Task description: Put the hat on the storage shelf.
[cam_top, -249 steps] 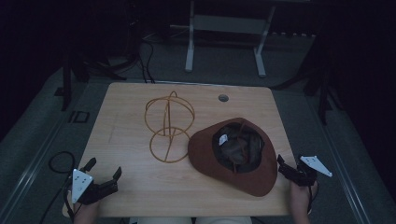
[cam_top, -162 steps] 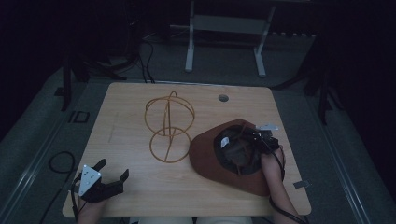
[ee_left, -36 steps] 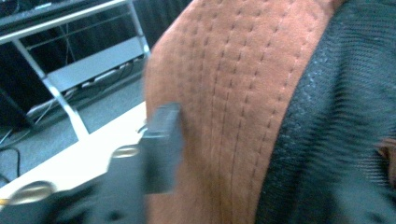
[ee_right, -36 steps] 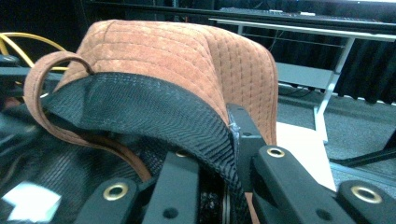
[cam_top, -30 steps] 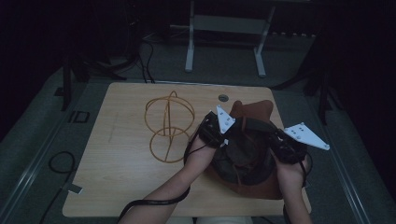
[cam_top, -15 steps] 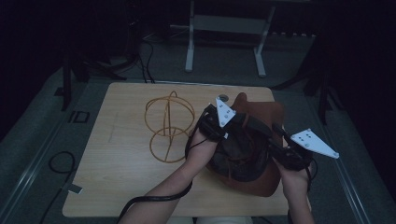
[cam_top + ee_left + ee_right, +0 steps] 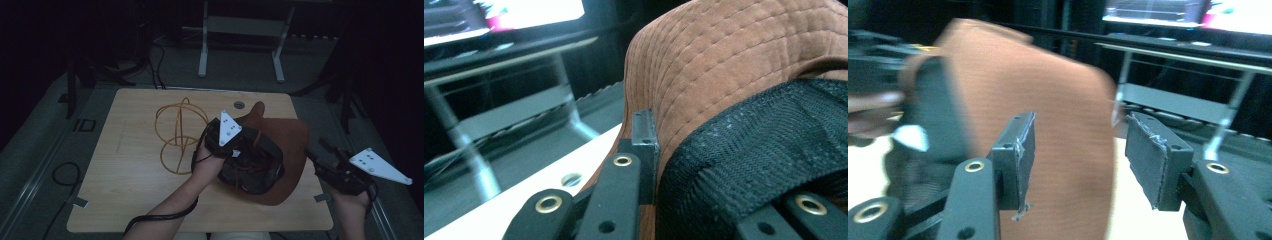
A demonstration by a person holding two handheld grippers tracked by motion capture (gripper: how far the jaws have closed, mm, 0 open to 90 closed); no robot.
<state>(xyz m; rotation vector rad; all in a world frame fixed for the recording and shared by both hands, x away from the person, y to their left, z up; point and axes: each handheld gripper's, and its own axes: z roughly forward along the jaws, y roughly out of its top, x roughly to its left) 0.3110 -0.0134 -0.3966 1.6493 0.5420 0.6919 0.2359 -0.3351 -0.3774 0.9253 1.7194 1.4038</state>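
Observation:
A brown brimmed hat (image 7: 287, 140) with a black mesh lining (image 7: 250, 170) is tilted up over the right half of the table, opening toward me. My left gripper (image 7: 241, 146) is shut on the hat's left side; in the left gripper view its jaws (image 7: 659, 150) pinch the brown brim (image 7: 734, 55) beside the black lining (image 7: 764, 150). My right gripper (image 7: 325, 152) hovers off the hat's right edge, apart from it. In the right gripper view the gripper (image 7: 1080, 155) stands open, with the blurred hat (image 7: 1048, 90) behind its jaws.
A gold wire hat stand (image 7: 177, 135) stands left of the hat, on the wooden table (image 7: 125, 170). A round cable hole (image 7: 239, 105) sits near the far edge. Metal table legs (image 7: 202, 40) stand on the floor beyond. A cable (image 7: 155, 216) trails from my left hand.
The right gripper has come off the hat's right edge and drawn back to the right and toward me. The left gripper still holds the hat, which stays lifted.

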